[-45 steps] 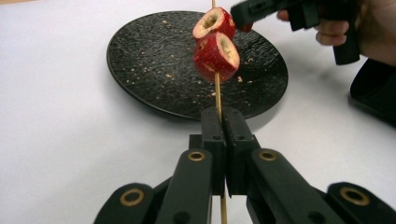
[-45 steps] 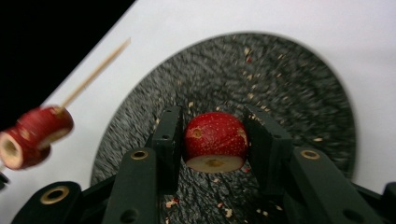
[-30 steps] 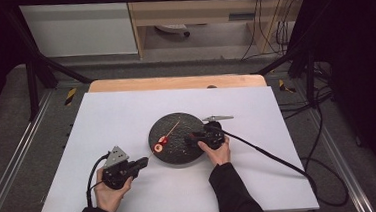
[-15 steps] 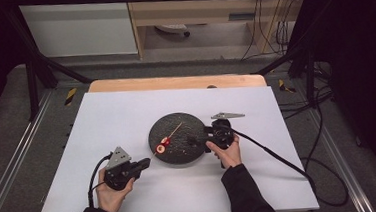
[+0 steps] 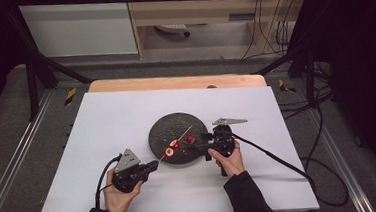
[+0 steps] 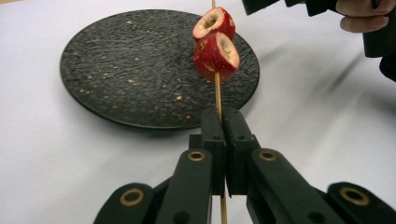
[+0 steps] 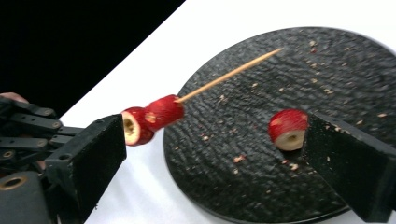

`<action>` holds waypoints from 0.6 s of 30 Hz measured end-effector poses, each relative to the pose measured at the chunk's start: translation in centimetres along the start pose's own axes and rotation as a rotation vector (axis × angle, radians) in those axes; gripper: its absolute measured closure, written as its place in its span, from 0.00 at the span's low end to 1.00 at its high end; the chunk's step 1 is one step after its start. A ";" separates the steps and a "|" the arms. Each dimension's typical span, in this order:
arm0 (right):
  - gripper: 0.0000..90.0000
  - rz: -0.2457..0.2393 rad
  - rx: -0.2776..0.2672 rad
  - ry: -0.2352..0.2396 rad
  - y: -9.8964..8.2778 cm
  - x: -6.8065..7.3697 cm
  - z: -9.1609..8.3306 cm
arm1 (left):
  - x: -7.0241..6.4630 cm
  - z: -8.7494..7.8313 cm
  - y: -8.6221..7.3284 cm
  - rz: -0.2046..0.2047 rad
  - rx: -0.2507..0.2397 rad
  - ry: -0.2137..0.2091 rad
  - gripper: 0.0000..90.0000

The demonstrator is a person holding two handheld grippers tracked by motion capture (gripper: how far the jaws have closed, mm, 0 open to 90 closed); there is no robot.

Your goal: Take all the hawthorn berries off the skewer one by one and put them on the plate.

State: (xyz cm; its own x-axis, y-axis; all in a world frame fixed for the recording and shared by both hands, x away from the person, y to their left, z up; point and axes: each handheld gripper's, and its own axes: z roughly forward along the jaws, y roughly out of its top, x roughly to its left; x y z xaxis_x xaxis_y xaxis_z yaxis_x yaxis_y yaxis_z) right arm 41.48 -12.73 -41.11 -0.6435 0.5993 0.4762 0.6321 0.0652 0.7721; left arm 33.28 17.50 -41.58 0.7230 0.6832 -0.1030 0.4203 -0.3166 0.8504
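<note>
Your wooden skewer (image 6: 217,95) carries two red fruit pieces (image 6: 215,44), cored and cut open, threaded close together near its middle. In the left gripper view the stick runs straight up from between the jaws of your left gripper (image 6: 223,128), which are pressed together on its lower end; the fruit sits a short way above the jaw tips, over the near edge of the black plate (image 6: 116,70).

The right gripper view adds what that view lacks: a third fruit piece (image 7: 288,129) lying loose on the plate, cut face toward the camera, and the skewer's bare pointed end reaching over the plate's rough surface. There the jaws of your right gripper (image 7: 224,154) stand wide apart, having just been opening. The loose piece lies between them, just beside the right-hand jaw; you cannot tell whether it touches. The skewered pair hangs just above the other jaw.

The high view gives the layout: the plate (image 5: 177,124) sits at the middle of the white desk (image 5: 111,116), the left gripper (image 5: 150,166) at the plate's near-left rim with the skewer slanting across the plate, and the right gripper (image 5: 198,141) at its near-right rim, hand behind it. Crumbs speckle the plate.
</note>
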 end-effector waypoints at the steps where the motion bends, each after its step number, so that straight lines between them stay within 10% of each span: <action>1: 0.09 0.002 0.003 0.005 -0.1 0.1 0.0 | -0.2 0.1 0.0 0.002 0.000 -0.004 0.98; 18: 0.42 0.040 0.024 0.078 -0.9 0.5 0.4 | -2.6 1.4 0.4 0.055 -0.006 -0.043 0.98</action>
State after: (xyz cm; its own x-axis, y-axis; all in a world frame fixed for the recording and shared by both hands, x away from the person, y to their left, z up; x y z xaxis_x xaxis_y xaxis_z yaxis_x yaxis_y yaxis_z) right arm 40.82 -12.14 -41.72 -0.6487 0.5377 0.5386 0.6675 0.0620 0.7420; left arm 32.30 14.65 -41.64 0.7681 0.6356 -0.0781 0.3760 -0.3490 0.8584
